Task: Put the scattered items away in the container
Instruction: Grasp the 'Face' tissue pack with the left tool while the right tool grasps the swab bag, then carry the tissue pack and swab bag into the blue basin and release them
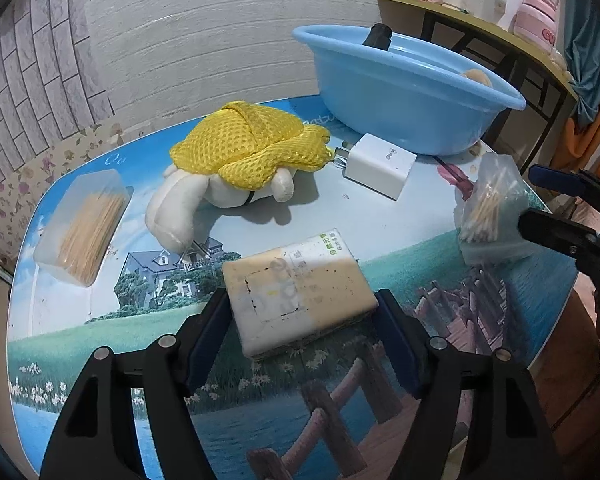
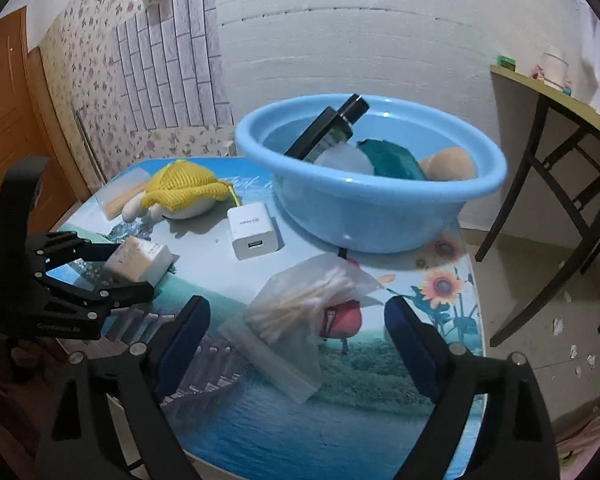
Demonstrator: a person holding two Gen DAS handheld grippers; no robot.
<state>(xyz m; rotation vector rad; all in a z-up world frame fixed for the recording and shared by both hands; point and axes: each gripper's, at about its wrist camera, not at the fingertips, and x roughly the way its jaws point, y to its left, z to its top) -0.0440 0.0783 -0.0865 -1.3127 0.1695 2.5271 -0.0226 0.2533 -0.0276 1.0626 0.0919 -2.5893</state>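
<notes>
The left gripper (image 1: 302, 316) straddles the soap box (image 1: 296, 292) on the table (image 1: 100, 340), pads not visibly pressing — the right gripper (image 2: 298, 332) gapes over the cotton-swab bag (image 2: 300, 312), whose slippery film might slide free short of the basin (image 2: 380, 208).

We seem to be in a lived-in room of a home. Floral wallpaper (image 2: 88, 64) and stick-on grey brick panels (image 2: 172, 60) cover the wall beside a painted white brick wall (image 2: 360, 40) and an orange-brown wooden door (image 2: 8, 92). A low table with a printed lakeside-cottage top (image 1: 100, 332) stands near a yellow-topped side table on dark legs (image 2: 548, 128) bearing a pink lidded container (image 1: 536, 16). Paper scraps litter the bare floor (image 2: 540, 280).
</notes>
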